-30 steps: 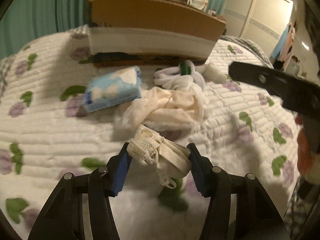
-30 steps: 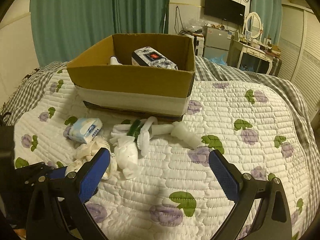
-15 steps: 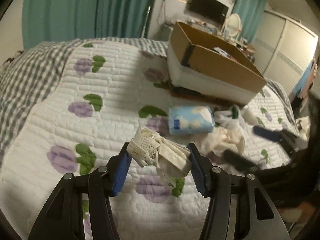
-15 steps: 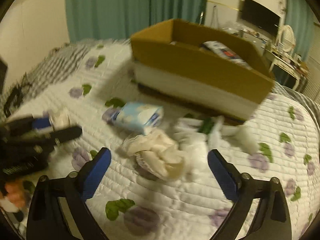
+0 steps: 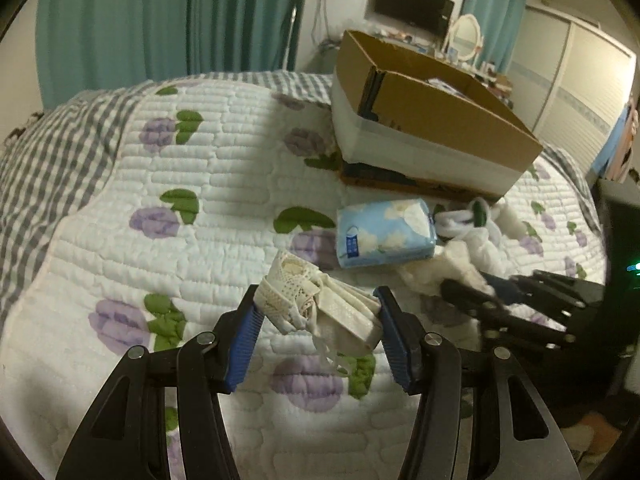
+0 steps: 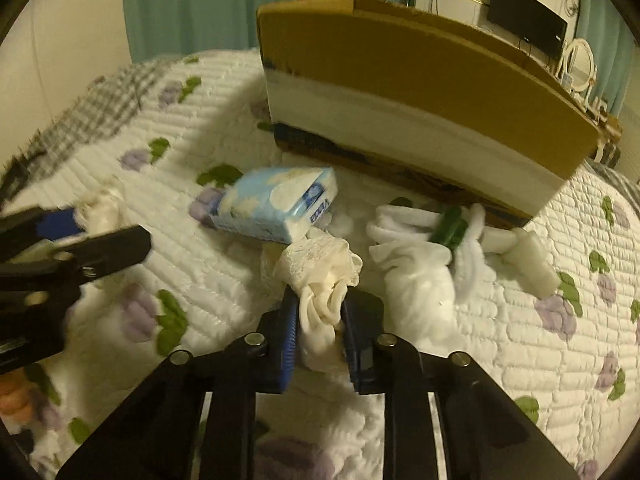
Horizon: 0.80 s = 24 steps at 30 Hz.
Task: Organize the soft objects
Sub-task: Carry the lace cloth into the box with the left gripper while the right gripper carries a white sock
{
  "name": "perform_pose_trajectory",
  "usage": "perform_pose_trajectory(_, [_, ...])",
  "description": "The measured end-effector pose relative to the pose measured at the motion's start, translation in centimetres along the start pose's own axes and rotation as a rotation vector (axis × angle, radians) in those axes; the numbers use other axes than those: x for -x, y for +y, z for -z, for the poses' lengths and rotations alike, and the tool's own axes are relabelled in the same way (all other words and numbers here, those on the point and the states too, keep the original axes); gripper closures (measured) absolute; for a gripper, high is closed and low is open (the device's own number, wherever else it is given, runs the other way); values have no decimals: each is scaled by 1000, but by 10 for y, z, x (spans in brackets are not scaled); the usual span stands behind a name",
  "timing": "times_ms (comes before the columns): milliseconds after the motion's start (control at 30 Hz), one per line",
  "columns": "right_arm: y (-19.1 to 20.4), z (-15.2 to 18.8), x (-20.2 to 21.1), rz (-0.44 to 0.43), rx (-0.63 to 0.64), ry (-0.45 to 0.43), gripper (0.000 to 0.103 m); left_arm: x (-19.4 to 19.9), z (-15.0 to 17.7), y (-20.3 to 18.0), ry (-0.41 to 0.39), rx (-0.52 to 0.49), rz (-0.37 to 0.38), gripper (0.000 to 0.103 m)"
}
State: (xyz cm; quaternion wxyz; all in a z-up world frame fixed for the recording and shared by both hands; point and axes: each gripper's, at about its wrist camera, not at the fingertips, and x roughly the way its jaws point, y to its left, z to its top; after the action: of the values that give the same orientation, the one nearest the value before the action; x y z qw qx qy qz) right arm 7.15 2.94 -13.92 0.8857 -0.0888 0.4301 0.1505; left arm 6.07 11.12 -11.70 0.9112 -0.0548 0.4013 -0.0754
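My left gripper (image 5: 318, 312) is shut on a bundled cream mesh cloth (image 5: 316, 306) and holds it above the quilt. My right gripper (image 6: 320, 312) is shut on a cream lace cloth (image 6: 316, 276) lying on the bed. A light blue tissue pack (image 6: 276, 206) lies just beyond it, also in the left wrist view (image 5: 384, 236). A white knotted rope toy with a green piece (image 6: 452, 236) lies to the right. The cardboard box (image 6: 420, 92) stands behind them. In the left wrist view the right gripper (image 5: 492, 300) shows at the right; in the right wrist view the left gripper (image 6: 76, 236) shows at the left.
The bed has a white quilt (image 5: 208, 184) with purple flowers and a grey checked blanket (image 5: 36, 160) at the left. The box (image 5: 420, 120) holds a printed packet. Teal curtains, a TV and a mirror stand behind.
My right gripper moved down and forward and closed on the cream lace cloth. My left gripper swung left, away from the pile, still holding the mesh cloth.
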Motion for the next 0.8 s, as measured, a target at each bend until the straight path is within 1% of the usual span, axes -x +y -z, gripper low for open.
perform_pose_trajectory(67, [-2,4,13,-29,-19,-16,85,7,2,-2,-5,3,1,48])
perform_pose_trajectory(200, [-7,14,47,-49,-45,-69,85,26,3,-15,-23,-20,-3,48])
perform_pose_trajectory(300, [-12,15,77,-74,-81,-135,85,37,-5,-29,-39,-43,-1,48])
perform_pose_trajectory(400, [-14,9,100,-76,-89,-175,85,53,-18,-43,-76,-57,20,48])
perform_pose_trajectory(533, [-21,-7,137,-68,-80,-238,85,78,-44,-63,-143,-108,16,48])
perform_pose_trajectory(633, [-29,-29,159,-61,-71,-278,85,93,-66,-72,-201,-125,21,48])
perform_pose_trajectory(700, [-38,-47,177,-45,-69,-314,85,96,-81,-77,-223,-135,27,48])
perform_pose_trajectory(800, [-52,-70,192,-44,-83,-349,85,95,-105,-87,-250,-160,21,48])
